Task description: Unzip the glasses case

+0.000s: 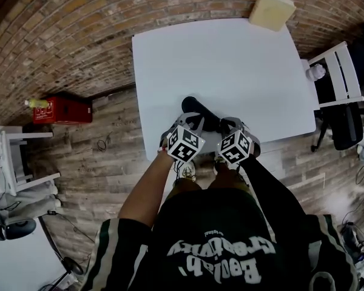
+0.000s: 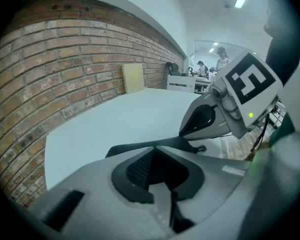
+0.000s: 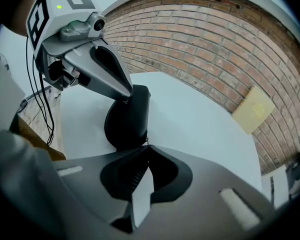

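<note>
One white rectangular bench (image 1: 230, 65) stands against a red brick wall (image 1: 79, 35). Near its front edge, both grippers meet at the black oval fabric glasses case (image 1: 198, 109), which lies flat on the bench. The left gripper (image 2: 156, 150) is clamped on one end of the case. The right gripper (image 3: 146, 149) is pressed together on the small zip tab (image 3: 146, 143) at the case's rim.
</note>
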{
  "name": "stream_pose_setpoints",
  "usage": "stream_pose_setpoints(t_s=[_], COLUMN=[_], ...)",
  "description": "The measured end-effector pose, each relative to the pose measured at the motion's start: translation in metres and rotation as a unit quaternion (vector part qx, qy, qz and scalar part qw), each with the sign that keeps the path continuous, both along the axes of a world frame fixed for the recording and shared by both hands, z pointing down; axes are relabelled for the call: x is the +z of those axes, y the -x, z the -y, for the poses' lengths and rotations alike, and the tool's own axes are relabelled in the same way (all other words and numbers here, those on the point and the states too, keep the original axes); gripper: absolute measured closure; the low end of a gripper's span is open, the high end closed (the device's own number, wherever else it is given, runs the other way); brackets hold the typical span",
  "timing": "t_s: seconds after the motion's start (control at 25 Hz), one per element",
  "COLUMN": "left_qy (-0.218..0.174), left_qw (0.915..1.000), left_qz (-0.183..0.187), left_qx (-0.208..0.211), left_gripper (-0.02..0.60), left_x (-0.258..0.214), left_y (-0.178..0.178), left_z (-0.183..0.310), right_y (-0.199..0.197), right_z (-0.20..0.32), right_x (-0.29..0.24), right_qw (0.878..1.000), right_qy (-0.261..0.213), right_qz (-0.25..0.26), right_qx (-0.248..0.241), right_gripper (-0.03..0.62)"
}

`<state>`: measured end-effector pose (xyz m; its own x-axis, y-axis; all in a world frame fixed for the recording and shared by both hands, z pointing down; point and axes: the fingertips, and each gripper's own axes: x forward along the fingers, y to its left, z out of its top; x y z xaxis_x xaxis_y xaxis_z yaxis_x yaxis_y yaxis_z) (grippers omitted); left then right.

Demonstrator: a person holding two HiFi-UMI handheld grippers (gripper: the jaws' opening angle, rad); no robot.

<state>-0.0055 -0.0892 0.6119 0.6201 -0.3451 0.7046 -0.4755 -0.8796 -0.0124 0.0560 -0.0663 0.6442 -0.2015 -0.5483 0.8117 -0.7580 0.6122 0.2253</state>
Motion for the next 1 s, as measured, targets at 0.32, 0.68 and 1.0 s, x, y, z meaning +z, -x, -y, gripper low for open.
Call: stream_pose_setpoints(t_s=[0.32, 0.68, 1.0], left_qy=[0.000, -0.047, -0.019], left_qw=[0.9999, 0.9947, 0.9818], left_qz=[-0.007, -0.033, -0.047], left_qx=[-0.011, -0.085, -0.183], left_gripper=[0.566, 0.530, 0.578], left_x=[0.000, -0.008, -0.006], left_y=[0.000, 0.007, 0.054], left_z=[0.001, 0.011, 0.012], right_y=[0.001, 0.018, 0.051], right_z=[0.003, -0.032, -0.011], right_x=[0.002, -0.008, -0.019], right_qw=[1.000, 0.995, 0.991], right_qy=[0.006, -0.005, -0.025], right_qz=[0.010, 0.099, 0.102], right_qx=[-0.026, -0.030, -0.082], right_gripper=[0.577, 0.299, 0.194])
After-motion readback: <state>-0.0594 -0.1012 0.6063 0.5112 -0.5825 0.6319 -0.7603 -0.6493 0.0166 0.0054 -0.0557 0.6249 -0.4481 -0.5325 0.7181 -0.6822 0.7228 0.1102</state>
